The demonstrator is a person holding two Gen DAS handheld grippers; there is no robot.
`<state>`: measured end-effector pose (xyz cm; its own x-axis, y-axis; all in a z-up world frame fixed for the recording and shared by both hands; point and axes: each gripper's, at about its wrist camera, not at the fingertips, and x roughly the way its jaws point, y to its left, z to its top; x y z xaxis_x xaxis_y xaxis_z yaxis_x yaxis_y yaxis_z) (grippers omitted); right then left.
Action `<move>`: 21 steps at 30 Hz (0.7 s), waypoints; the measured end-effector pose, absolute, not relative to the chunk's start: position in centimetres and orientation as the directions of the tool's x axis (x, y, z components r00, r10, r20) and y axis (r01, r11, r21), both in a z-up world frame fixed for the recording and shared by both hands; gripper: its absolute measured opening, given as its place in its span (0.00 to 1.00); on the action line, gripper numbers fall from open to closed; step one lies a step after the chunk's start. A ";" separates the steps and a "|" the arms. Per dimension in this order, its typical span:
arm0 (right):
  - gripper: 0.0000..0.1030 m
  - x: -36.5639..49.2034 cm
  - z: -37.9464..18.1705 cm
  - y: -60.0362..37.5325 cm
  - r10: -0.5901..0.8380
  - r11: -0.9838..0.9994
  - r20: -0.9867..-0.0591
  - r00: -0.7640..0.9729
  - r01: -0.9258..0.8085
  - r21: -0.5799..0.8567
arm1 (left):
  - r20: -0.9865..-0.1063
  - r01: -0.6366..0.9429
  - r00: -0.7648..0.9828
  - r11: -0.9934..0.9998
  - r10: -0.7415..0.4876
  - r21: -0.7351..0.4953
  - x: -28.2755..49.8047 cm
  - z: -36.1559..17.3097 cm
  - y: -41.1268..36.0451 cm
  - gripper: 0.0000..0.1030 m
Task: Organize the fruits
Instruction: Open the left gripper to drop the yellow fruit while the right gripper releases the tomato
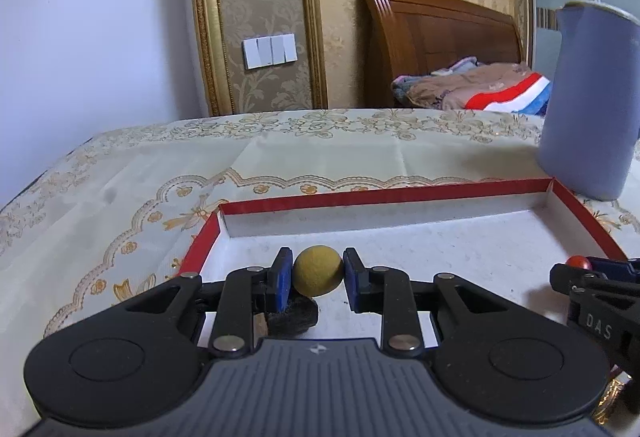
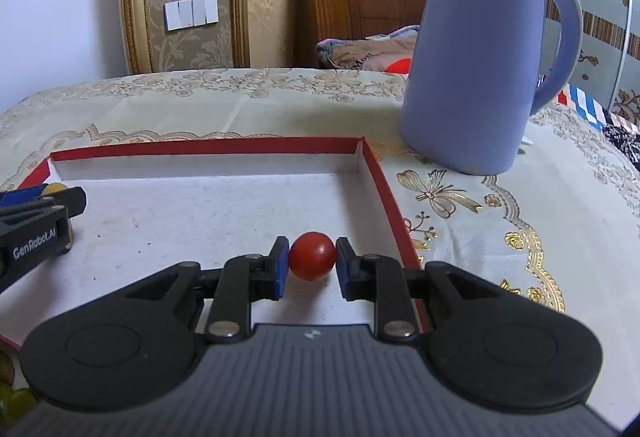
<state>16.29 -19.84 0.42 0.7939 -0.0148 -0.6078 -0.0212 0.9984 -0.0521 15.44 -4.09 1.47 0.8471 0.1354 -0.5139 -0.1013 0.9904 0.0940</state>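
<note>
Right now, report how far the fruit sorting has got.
Done: no fruit lies loose in the red-edged tray where it shows. In hand: the left tool grips a yellow-green fruit and the right tool a red fruit, both low over the tray floor. Left: release both, then fetch the green fruits outside the tray's near edge.

Home bedroom: wooden headboard (image 1: 440, 37), bedding (image 1: 472, 85), damask wallpaper, tablecloth-covered table (image 1: 320, 153) w/ kettle (image 2: 476, 69).
</note>
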 end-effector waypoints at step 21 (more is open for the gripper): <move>0.42 16.5 0.2 -20.3 -0.020 0.999 -0.604 0.797 -0.001 -0.035 | -0.599 -0.091 0.796 0.995 0.090 0.029 15.6 0.8 -3.6 0.41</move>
